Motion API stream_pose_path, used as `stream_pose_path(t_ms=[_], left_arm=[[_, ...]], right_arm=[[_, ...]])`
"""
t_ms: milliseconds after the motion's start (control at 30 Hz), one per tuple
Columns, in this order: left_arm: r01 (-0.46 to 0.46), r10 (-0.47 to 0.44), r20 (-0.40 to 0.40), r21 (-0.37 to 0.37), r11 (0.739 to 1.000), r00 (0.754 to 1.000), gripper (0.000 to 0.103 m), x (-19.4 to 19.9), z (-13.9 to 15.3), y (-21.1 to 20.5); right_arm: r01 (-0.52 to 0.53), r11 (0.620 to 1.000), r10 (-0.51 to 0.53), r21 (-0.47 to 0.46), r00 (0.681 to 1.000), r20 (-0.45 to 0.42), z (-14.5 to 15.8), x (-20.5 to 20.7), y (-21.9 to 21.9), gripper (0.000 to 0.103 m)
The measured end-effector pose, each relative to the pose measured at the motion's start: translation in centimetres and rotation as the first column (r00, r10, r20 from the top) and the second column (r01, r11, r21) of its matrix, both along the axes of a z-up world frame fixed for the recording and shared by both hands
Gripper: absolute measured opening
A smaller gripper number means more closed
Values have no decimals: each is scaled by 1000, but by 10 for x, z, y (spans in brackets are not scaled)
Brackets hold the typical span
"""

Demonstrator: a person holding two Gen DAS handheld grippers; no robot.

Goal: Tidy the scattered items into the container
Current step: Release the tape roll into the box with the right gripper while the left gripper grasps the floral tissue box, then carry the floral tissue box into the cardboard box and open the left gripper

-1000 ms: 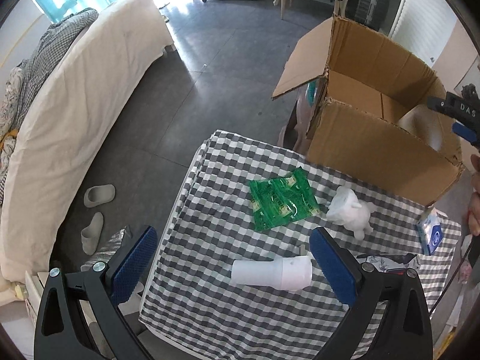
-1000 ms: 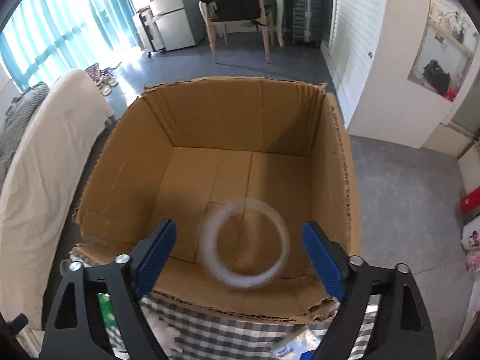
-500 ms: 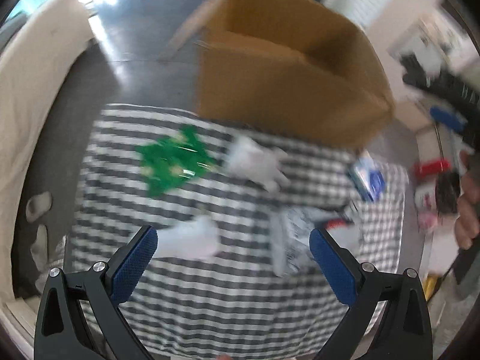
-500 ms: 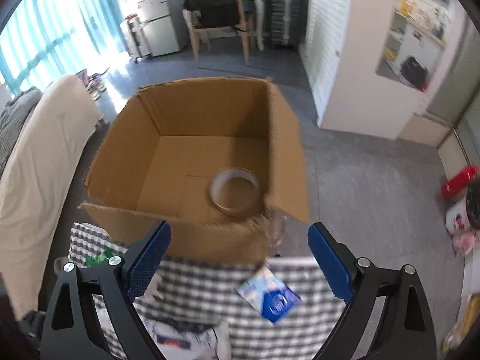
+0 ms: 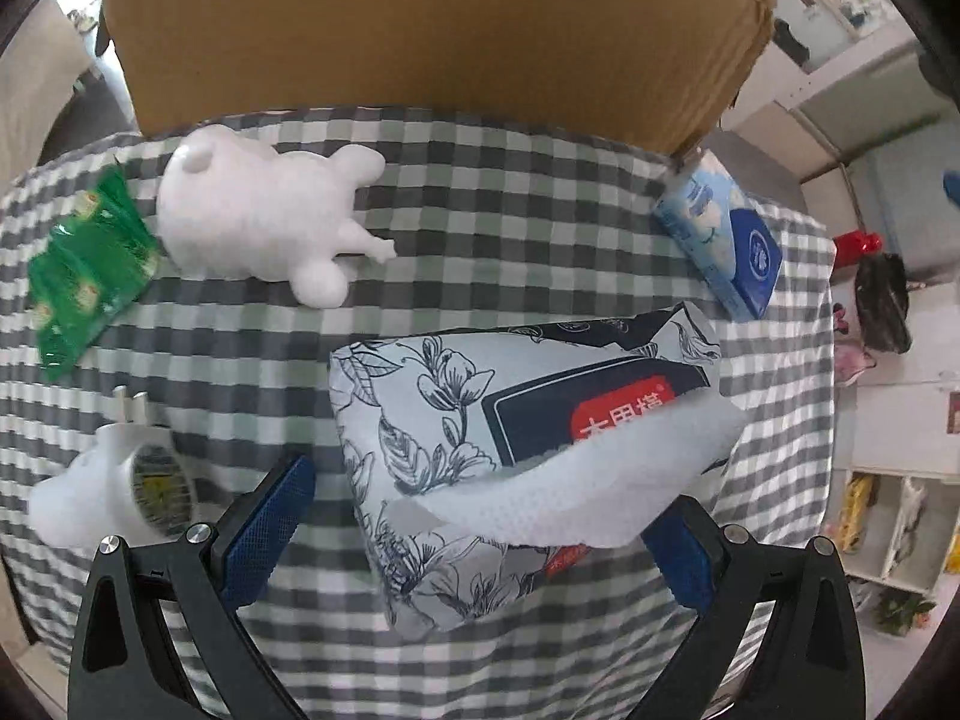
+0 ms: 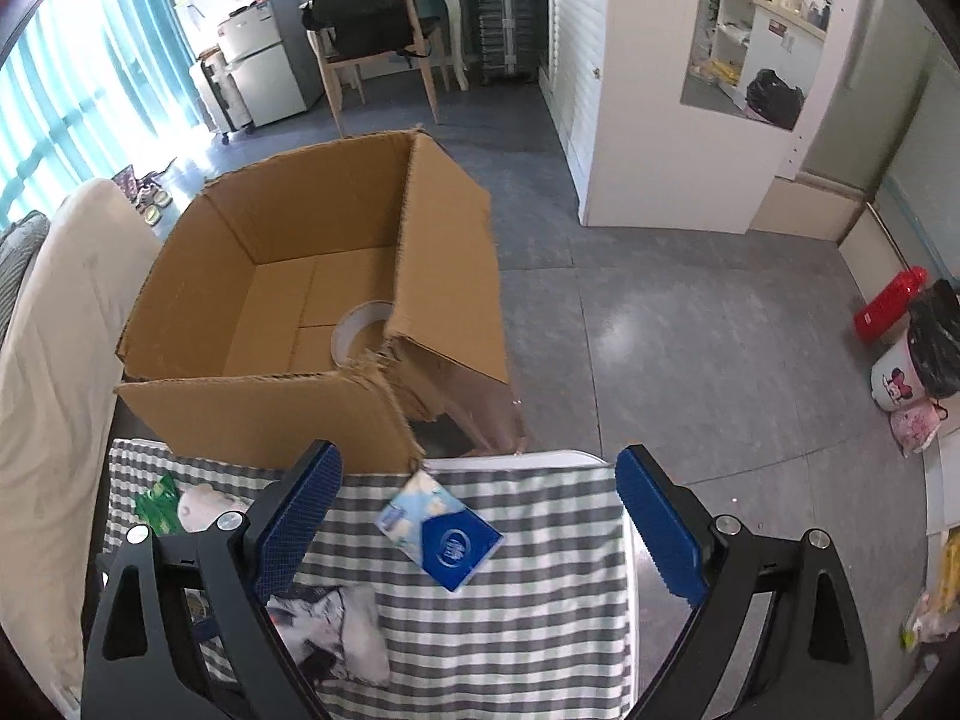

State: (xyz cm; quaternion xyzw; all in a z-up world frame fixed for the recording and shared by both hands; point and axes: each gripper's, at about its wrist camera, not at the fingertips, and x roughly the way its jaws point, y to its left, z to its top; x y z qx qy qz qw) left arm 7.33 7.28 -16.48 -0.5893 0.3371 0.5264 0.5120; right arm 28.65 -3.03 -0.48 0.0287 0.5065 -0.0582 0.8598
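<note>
My left gripper is open, low over the checked cloth, with a floral tissue pack between its jaws, a white tissue sticking out of it. A white bear figure, a green packet, a white bottle and a small blue tissue pack lie around it. The cardboard box stands behind. My right gripper is open and empty above the blue tissue pack. A tape roll lies inside the box.
The checked table ends just right of the blue pack. A bed runs along the left. A red bottle, a black bag and a white cabinet stand on the floor to the right.
The tape roll dropped from my right gripper into the box, and that gripper pulled back over the table. My left gripper swung right and down onto the floral tissue pack.
</note>
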Motion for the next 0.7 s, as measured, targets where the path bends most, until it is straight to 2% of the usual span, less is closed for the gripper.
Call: stream_pose_path(t_ms=[33,67,100,167,267,400,567,700], left_arm=[[13,-13,-6,12,1000,1000,95,2,3,0],[47,-47,-9,31,998,999,82,5,9,-1],[74,-73,-35,40,996,997,80,8,15,-2],[125,-120,-78,61,990,990,62,12,27,-4],[167,-159,-94,88,982,983,44,11,44,-9],[216,-204,-111,116,969,973,41,5,61,-11],[241,-229,-104,130,962,968,37,-7,66,-10],[292,-275,-112,178,940,955,37,-23,93,-15]], right_arm=[[6,1000,-6,4,1000,-5,-1,-1,-3,93],[14,1000,-14,8,1000,-10,-2,-1,-5,93],[26,1000,-25,12,1000,-13,-2,-1,-7,93],[40,999,-39,26,999,-15,-1,-2,-10,93],[52,998,-52,43,999,-13,2,-3,-10,93],[54,997,-53,51,998,-14,3,-4,-2,93],[70,996,-69,51,997,-21,4,-6,2,93],[88,995,-87,51,996,-28,5,-9,3,93]])
